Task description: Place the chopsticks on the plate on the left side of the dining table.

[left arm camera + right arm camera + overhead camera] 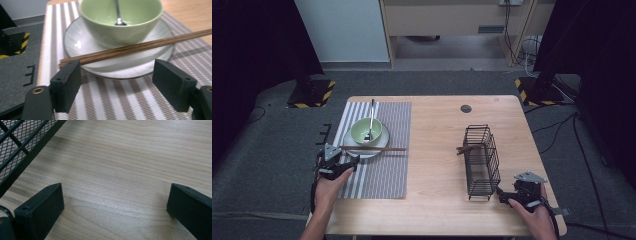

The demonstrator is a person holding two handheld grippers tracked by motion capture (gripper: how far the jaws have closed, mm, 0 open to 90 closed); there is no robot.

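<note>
A green bowl with a metal spoon in it stands on a white plate on a striped placemat. A pair of brown chopsticks lies across the plate's near rim. My left gripper is open just short of the plate, with nothing between its jaws. A black wire basket stands at the right, a brown stick poking out of it. Beside its near corner, my right gripper is open over bare wood.
The wooden table has a round dark grommet near its far edge. Two black stands with yellow-striped bases sit on the floor beyond the table.
</note>
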